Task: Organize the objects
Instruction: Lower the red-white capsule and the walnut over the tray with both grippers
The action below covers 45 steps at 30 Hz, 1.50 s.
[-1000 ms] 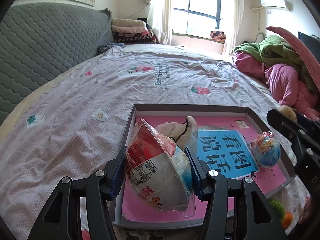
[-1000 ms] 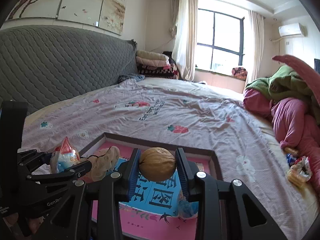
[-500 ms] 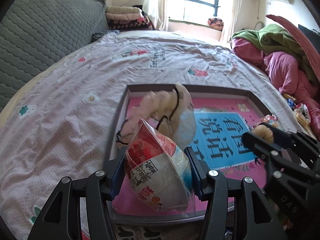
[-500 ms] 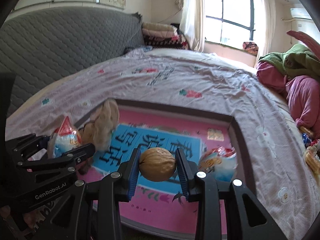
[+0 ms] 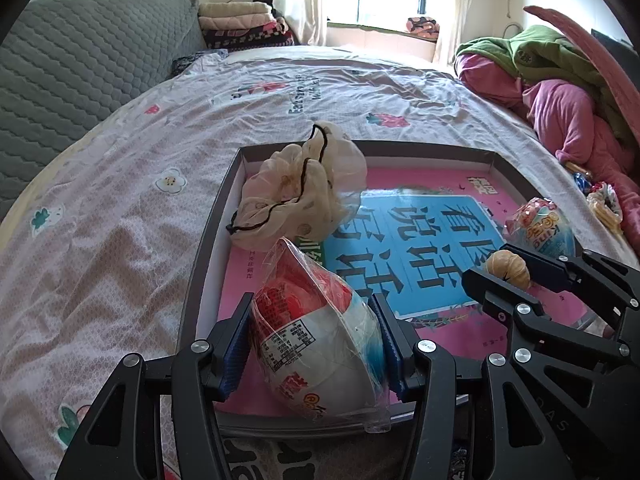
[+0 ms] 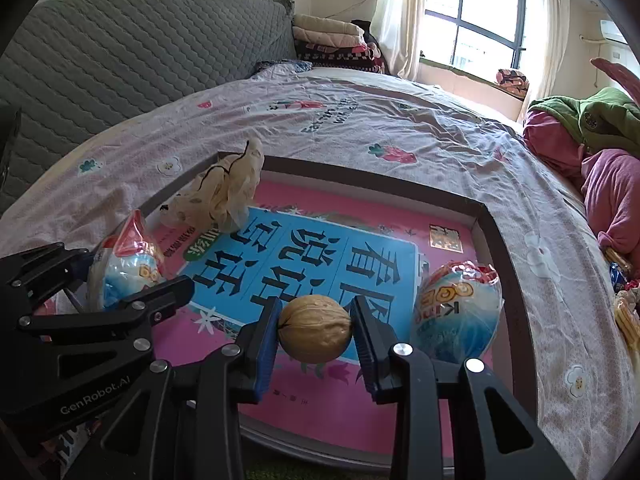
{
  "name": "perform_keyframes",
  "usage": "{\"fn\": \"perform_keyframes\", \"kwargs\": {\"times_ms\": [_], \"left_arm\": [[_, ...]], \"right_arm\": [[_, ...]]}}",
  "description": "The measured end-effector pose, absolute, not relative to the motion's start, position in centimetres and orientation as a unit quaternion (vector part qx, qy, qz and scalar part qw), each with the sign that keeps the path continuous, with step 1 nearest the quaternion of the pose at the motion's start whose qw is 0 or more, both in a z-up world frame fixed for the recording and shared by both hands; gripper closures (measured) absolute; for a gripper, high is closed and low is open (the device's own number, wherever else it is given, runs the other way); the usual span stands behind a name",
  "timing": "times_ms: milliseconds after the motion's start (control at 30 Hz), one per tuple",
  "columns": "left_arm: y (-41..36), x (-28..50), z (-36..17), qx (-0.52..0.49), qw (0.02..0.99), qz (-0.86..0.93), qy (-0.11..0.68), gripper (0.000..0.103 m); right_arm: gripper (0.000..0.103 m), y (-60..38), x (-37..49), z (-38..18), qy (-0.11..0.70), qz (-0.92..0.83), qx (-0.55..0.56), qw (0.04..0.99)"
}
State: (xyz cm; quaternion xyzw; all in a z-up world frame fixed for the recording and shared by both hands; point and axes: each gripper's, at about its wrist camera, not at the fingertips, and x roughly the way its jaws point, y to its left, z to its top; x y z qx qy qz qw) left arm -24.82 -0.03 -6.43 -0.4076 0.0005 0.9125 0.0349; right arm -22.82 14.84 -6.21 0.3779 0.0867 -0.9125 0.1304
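- Your left hand-held gripper [image 5: 314, 354] carries a wrapped egg toy [image 5: 320, 344] over the tray's [image 5: 208, 248] near left corner; the pink floor beneath is bare.
- The gauze pouch [image 5: 304, 196] fills the far left corner.
- Another wrapped egg [image 6: 456, 312] sits against the right wall, just beside your right hand-held gripper [image 6: 315, 330] and its walnut [image 6: 315, 328].
- The blue middle lies free.
- The bedsheet [image 5: 120, 220] left of the tray is open.

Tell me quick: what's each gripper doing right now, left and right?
Left gripper: closed on the wrapped toy egg, over the tray.
Right gripper: closed on the walnut.
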Motion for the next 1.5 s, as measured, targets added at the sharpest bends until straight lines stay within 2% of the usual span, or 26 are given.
{"fn": "perform_keyframes", "kwargs": {"times_ms": [300, 1000, 1200, 1333, 1500], "left_arm": [[0.2, -24.9, -6.7, -0.408, 0.027, 0.913, 0.017, 0.045], [-1.0, -24.9, -6.5, -0.420, 0.029, 0.907, -0.015, 0.045], [-1.2, -24.9, -6.1, -0.414, 0.031, 0.910, -0.023, 0.045], [-1.2, -24.9, -6.0, -0.411, 0.031, 0.911, -0.024, 0.040], [-1.2, -24.8, -5.9, -0.409, 0.032, 0.912, -0.023, 0.038]], "right_arm": [[0.067, 15.2, -23.2, -6.7, 0.081, -0.906, 0.396, 0.124], [0.066, 15.4, -22.4, -5.7, 0.069, -0.913, 0.380, 0.131], [0.062, 15.7, -21.9, -4.7, 0.060, -0.922, 0.358, 0.134], [0.061, 15.9, -21.7, -4.5, 0.057, -0.924, 0.353, 0.137], [0.061, 16.0, -21.6, -4.2, 0.053, -0.927, 0.347, 0.134]]}}
